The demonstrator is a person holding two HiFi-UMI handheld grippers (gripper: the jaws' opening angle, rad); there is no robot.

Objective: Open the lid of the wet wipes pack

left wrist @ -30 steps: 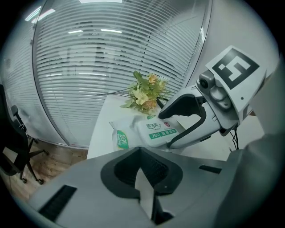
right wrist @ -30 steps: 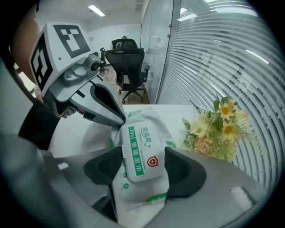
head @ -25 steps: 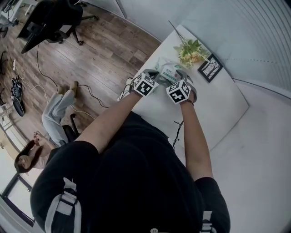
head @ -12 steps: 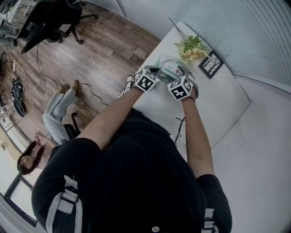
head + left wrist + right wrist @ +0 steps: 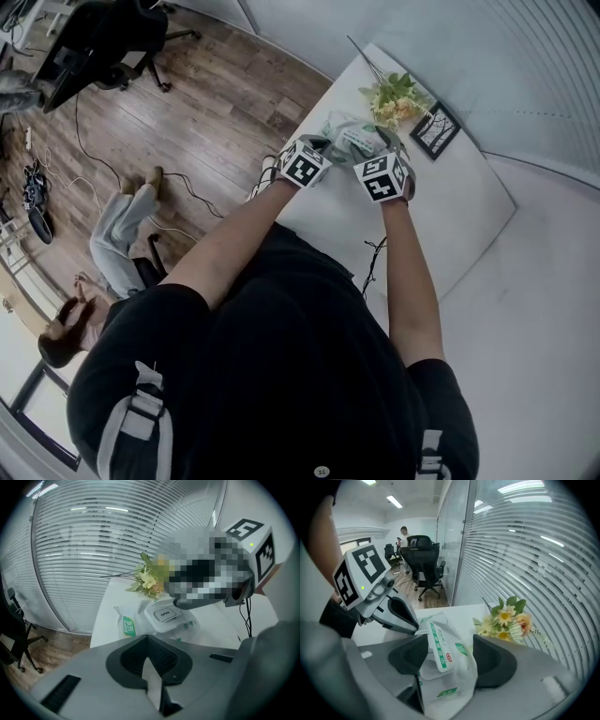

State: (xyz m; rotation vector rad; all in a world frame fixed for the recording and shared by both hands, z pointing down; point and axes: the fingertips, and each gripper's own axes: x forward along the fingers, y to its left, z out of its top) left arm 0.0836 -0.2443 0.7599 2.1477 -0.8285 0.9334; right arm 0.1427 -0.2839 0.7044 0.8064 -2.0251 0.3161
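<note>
The wet wipes pack is white with green print and lies at the far end of the white table, between my two grippers. Its white flip lid, marked OPEN, looks down in the left gripper view. My left gripper is at the pack's left end, and its jaws are shut on a thin white strip of the pack's film. My right gripper has the crumpled pack filling the gap between its pads. One of its fingers lies at the lid's right edge.
A bunch of yellow and white flowers and a small black picture frame lie just beyond the pack. A black cable hangs at the table's near edge. Left of the table, on the wooden floor, are a seated person and an office chair.
Both grippers have moved a little away from me toward the flowers, taking the pack with them. The right gripper has closed in on the pack.
</note>
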